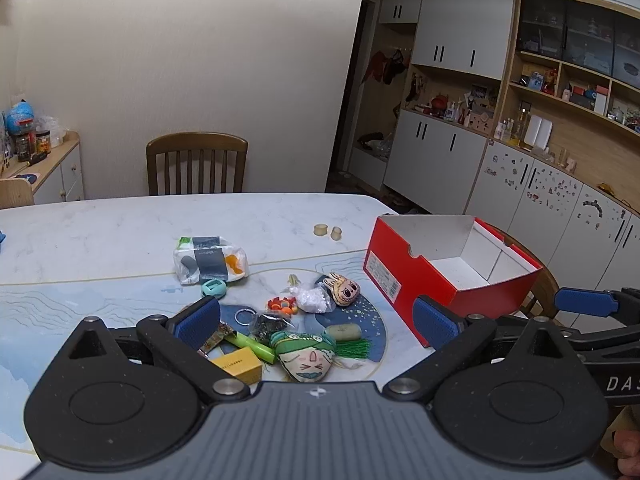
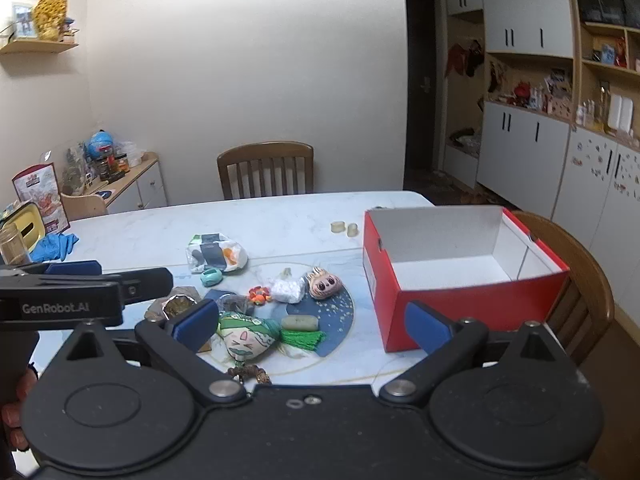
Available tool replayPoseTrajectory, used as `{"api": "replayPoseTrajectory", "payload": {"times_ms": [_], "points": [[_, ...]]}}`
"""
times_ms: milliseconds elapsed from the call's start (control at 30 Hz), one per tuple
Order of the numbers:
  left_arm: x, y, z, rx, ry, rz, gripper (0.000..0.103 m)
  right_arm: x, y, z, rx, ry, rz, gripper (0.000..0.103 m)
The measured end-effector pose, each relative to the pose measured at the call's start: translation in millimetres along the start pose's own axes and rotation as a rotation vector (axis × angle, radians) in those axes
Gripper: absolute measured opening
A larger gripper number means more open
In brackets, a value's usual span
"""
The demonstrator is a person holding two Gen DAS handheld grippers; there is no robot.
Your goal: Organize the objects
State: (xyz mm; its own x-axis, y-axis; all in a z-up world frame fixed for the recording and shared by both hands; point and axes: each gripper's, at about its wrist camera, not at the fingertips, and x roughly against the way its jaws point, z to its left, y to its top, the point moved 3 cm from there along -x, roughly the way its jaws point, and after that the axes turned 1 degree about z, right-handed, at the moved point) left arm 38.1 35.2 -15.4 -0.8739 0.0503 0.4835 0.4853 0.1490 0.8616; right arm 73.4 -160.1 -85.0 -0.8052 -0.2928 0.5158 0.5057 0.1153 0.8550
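A pile of small objects lies on the table: a green-haired face doll (image 1: 306,354) (image 2: 244,338) with a green tassel, a rabbit-ear face charm (image 1: 343,289) (image 2: 325,285), a white bag (image 1: 311,300), a tissue pack (image 1: 210,258) (image 2: 216,256), a yellow box (image 1: 237,366) and a green tube (image 1: 252,346). An open, empty red box (image 1: 452,268) (image 2: 460,276) stands to the right. My left gripper (image 1: 316,320) is open above the pile. My right gripper (image 2: 312,326) is open above the doll. Neither holds anything.
Two small tan caps (image 1: 328,231) lie behind the pile. A wooden chair (image 1: 197,164) stands at the table's far side, another (image 2: 576,280) behind the red box. Blue gloves (image 2: 54,246) lie at the left edge. Cabinets line the right wall.
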Motion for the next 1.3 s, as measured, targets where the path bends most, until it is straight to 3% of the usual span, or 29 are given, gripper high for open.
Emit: {"api": "replayPoseTrajectory", "payload": {"times_ms": [333,600,800,1133,1300], "points": [[-11.5,-1.7,18.7,0.015,0.030,0.006,0.103,-14.0,6.4,7.2,0.028,0.022,0.011,0.095],[-47.2,-30.5,53.0,0.021,0.094,0.134,0.103,-48.8,-6.8,6.8,0.061,0.055,0.113,0.095],[-73.9,-48.1,57.5,-0.036,0.074,0.186,0.103,-78.7,-25.6,8.9,0.096,0.119,0.209,0.086],[-117.2,-63.8,81.9,0.025,0.136,0.287,0.103,-125.1,-51.5,13.4,0.144,0.168,0.333,0.069],[-133.8,-65.6,85.8,0.057,0.129,0.322,0.103,-149.5,-55.6,16.0,0.141,0.200,0.377,0.058]]}}
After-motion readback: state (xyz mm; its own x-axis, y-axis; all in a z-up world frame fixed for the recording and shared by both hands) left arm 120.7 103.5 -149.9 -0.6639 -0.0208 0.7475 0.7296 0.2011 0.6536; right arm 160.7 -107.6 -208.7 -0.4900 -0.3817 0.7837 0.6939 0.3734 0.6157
